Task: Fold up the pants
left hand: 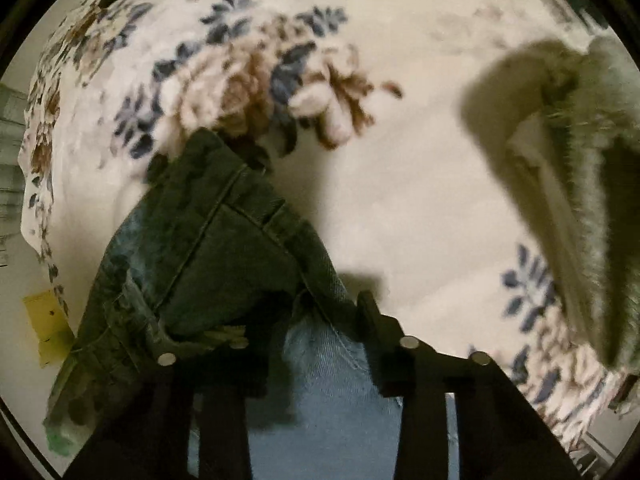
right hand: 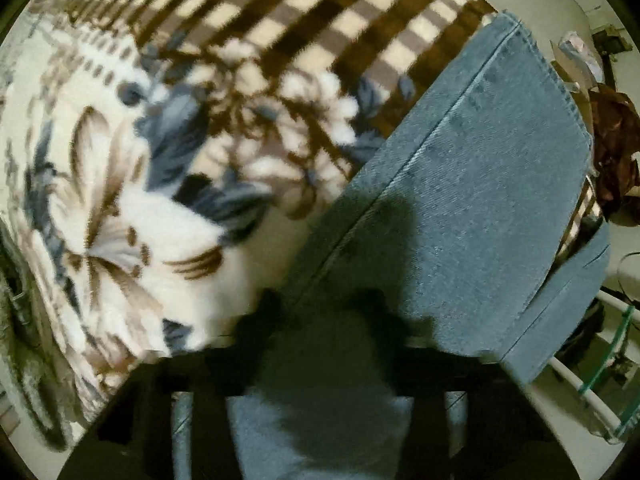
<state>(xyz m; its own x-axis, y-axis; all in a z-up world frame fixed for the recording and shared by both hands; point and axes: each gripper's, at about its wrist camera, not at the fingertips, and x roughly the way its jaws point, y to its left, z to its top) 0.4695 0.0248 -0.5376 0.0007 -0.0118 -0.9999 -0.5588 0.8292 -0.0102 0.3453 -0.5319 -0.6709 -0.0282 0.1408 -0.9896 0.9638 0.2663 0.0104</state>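
- L gripper is pinching bunched jeans over the floral blanket.
- R gripper is sitting on jeans; open/closed: can't tell, blurred.

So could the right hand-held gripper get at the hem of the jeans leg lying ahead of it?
Probably yes. The right hand-held gripper sits over the jeans, and the hem lies straight ahead on the blanket with nothing on top of it. Whether it is gripping denim is unclear.
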